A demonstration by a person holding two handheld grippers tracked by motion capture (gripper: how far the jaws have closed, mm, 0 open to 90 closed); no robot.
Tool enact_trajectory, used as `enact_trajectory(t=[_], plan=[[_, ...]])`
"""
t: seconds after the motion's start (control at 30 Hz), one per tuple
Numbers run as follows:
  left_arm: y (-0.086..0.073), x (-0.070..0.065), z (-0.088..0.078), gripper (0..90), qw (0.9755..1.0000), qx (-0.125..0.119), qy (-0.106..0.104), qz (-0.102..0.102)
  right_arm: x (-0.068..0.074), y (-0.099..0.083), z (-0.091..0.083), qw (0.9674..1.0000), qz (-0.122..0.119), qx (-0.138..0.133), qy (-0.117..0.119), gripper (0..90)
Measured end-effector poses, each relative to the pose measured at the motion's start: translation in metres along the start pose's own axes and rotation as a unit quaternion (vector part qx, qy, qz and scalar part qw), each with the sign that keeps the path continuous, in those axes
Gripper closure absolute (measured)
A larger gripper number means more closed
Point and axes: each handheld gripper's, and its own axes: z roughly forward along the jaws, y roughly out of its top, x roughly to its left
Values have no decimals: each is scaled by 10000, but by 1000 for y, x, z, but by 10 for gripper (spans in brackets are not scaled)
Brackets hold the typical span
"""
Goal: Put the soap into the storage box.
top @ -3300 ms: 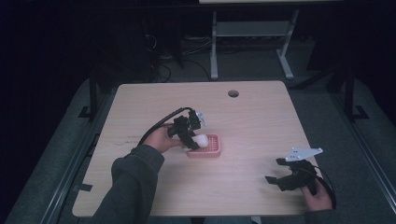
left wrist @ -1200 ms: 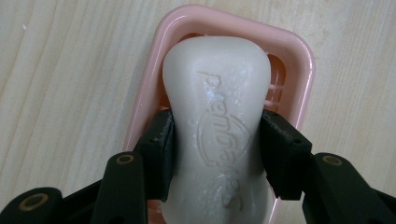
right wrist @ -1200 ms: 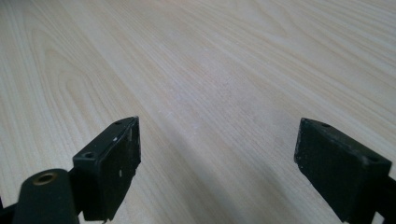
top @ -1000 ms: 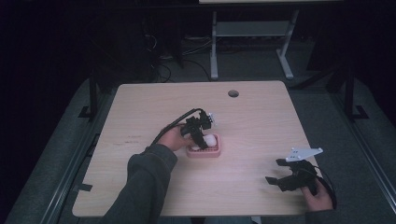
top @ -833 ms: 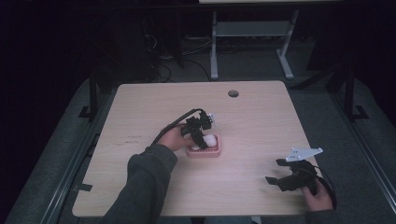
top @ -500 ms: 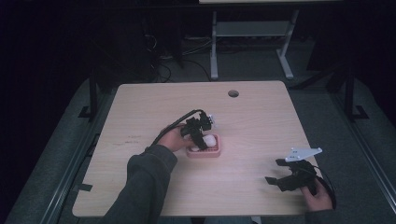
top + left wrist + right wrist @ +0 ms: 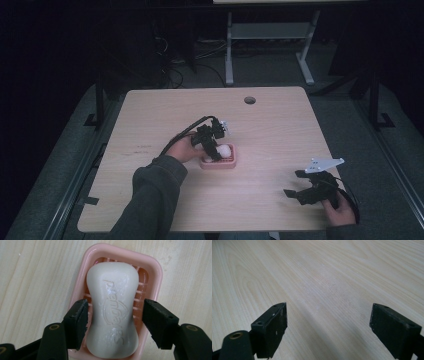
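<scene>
Soap bar (image 7: 113, 307), white, waisted shape with a raised Safeguard mark on top, lies lengthwise in a pink ribbed soap dish (image 7: 153, 270). Dish sits flat on the pale wood bench (image 7: 280, 130), a little left of centre in the high view (image 7: 218, 161).

Left tongs (image 7: 115, 315) point down over the dish, person's left hand (image 7: 182, 148) behind them, grey sleeve (image 7: 150, 200) coming in from the bottom edge. Jaws have just been opening: they now stand released, one on each side of the bar's waist, with the bar between them. Right-hand pad shows a clear gap to the soap; left-hand pad is very close, contact uncertain from the left gripper view. Black cable (image 7: 182, 132) loops back from the tongs toward the wrist.

Round hole (image 7: 249, 100) in the bench near the far edge, well apart from the dish.

Right tongs (image 7: 328, 326) rest low near the bench's near right corner (image 7: 306, 192), well apart from the dish, in the person's right hand (image 7: 341, 212). Jaws spread wide, nothing between them, bare wood grain ahead. Grey three-cornered plate (image 7: 324, 164) on top.
</scene>
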Motion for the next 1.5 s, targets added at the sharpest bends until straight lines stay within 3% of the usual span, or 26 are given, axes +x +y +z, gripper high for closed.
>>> enact_trajectory(t=[1.0, 1.5], plan=[[-32, -9, -20, 313, 9990, -332, -37, -285, 3, 3, 2, 10000, -1, 60, -62, 143], [-55, -14, -22, 312, 9983, -434, -54, -384, 4, 4, 2, 9999, -8, 78, -119, 143]])
